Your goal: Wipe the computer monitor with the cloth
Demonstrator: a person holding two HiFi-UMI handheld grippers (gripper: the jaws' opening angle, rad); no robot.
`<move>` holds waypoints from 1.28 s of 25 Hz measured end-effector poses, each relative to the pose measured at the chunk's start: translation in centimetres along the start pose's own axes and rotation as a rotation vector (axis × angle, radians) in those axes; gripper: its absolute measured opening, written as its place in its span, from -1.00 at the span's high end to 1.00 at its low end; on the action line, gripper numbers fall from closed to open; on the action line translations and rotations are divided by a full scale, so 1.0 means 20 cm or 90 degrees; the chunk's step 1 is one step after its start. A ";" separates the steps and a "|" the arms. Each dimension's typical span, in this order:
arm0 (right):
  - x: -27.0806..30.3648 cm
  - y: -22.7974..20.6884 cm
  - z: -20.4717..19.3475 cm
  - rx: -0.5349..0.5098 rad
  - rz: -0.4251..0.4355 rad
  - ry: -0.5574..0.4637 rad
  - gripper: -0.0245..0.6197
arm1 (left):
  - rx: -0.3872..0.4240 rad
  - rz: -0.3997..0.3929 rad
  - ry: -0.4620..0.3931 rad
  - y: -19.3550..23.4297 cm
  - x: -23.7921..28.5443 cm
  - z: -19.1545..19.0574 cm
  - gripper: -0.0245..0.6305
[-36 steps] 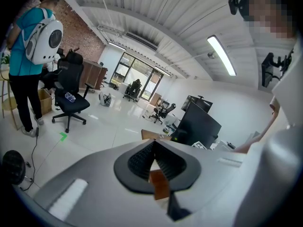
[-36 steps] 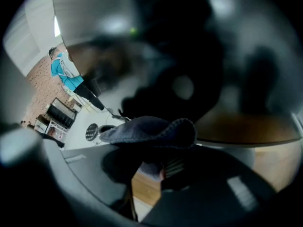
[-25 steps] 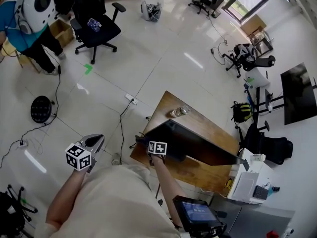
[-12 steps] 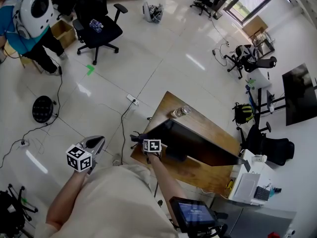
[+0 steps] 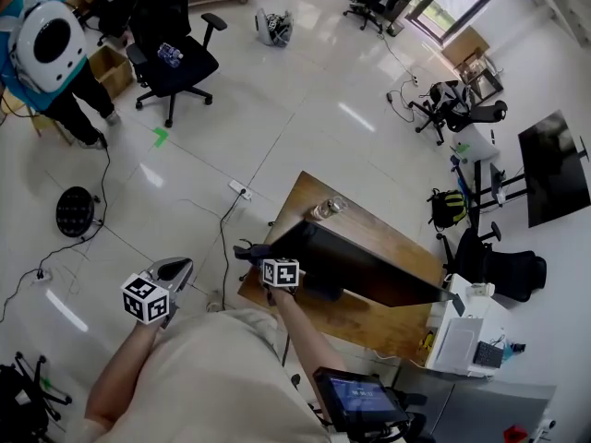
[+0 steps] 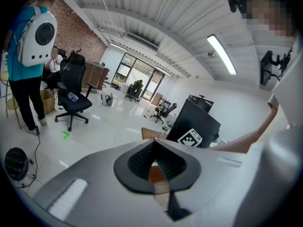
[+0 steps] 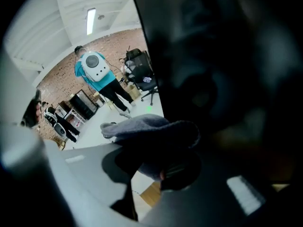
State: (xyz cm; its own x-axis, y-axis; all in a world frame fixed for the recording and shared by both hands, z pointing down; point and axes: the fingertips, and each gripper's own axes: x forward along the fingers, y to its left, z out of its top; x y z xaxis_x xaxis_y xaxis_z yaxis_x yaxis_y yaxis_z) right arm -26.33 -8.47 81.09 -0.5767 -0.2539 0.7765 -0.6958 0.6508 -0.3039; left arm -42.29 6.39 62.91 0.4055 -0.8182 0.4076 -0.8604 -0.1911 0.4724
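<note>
Head view, left to right: left hand-held gripper (image 5: 174, 269) held idle, well left of the tabletop (image 5: 392, 238), jaws together on nothing. Right hand-held gripper (image 5: 262, 256) clamped on the grey cloth (image 7: 151, 127), slid leftward over the last second to the monitor (image 5: 369, 275) edge just ahead. Likely one pass ending, with unwiped screen to its right.

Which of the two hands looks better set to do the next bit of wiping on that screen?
The right gripper: its jaws clamp the cloth at the edge of the monitor. The left gripper hangs over the floor, away from the desk, jaws shut on nothing.
</note>
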 end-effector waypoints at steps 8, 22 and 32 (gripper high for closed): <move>-0.25 0.04 0.20 0.001 0.007 -0.090 0.62 | 0.001 -0.010 0.000 -0.03 0.01 -0.02 0.95; -0.62 0.11 0.50 0.049 0.013 -0.223 0.62 | 0.008 -0.044 0.021 -0.08 0.05 -0.07 0.95; -0.87 0.16 0.69 0.061 0.018 -0.305 0.62 | 0.018 -0.073 0.039 -0.13 0.12 -0.07 0.95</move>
State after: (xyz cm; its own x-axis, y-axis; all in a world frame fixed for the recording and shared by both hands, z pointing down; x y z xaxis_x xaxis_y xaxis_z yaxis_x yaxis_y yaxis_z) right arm -24.39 -11.88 58.97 -0.7129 -0.5520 0.4325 -0.6998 0.5996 -0.3882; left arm -38.66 5.78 63.81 0.5197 -0.7552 0.3995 -0.8148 -0.2976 0.4975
